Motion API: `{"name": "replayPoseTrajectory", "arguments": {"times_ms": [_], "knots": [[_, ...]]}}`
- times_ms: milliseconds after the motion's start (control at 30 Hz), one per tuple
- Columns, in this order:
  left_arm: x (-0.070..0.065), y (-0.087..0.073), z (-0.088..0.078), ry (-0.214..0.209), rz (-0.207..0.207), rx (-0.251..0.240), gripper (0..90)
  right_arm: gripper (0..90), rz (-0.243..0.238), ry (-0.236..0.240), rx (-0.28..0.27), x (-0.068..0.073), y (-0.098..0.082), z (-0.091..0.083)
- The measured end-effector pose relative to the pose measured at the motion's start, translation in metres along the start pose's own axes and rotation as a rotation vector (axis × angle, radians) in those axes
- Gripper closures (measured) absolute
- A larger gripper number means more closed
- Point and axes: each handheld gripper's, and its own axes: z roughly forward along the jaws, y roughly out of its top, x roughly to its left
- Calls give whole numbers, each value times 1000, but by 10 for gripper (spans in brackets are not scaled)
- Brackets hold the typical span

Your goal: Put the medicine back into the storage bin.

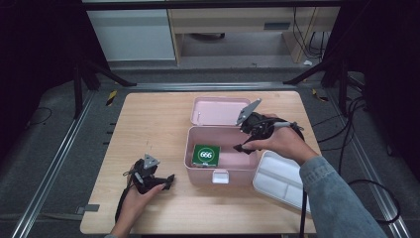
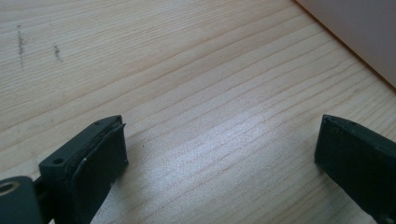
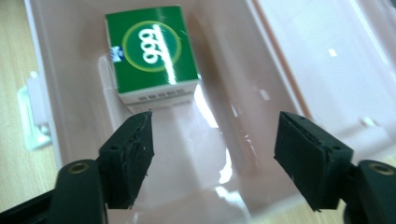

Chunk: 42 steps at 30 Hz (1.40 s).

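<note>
A pink box [image 1: 198,174] stands open in the middle of the table, its lid [image 1: 218,110] leaning back. A green carton marked 666 [image 1: 206,155] [image 3: 149,56] lies flat in the box's left part. My right gripper [image 1: 242,147] [image 3: 212,154] hovers over the box's right part, jaws apart with nothing between them, the carton a little beyond its tips. My left gripper [image 1: 170,179] [image 2: 219,154] rests on the bare wood left of the box, jaws wide with only table between them. The pink box wall [image 2: 359,32] crosses the corner of the left gripper view.
A white divided tray [image 1: 282,178] lies at the box's right front, under my right forearm. A white latch [image 1: 220,176] sits on the box's front wall. The wooden table [image 1: 148,124] has bare room on its left and near side. Cables and dark stands surround it.
</note>
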Motion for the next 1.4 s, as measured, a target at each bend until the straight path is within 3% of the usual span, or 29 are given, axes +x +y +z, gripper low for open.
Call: {"name": "replayPoseTrajectory", "arguments": {"times_ms": [300, 600, 967, 1400], "knots": [[0, 0, 0, -1, 0, 0, 16, 425, 74, -68, -16, -8, -37, -32], [0, 0, 0, 0, -1, 0, 16, 535, 159, -91, -6, -10, -91, -52], [0, 0, 0, 0, -1, 0, 16, 659, 196, -49, 63, -2, -134, -33], [0, 0, 0, 0, -1, 0, 16, 727, 202, -4, 132, 4, -153, -9]]}}
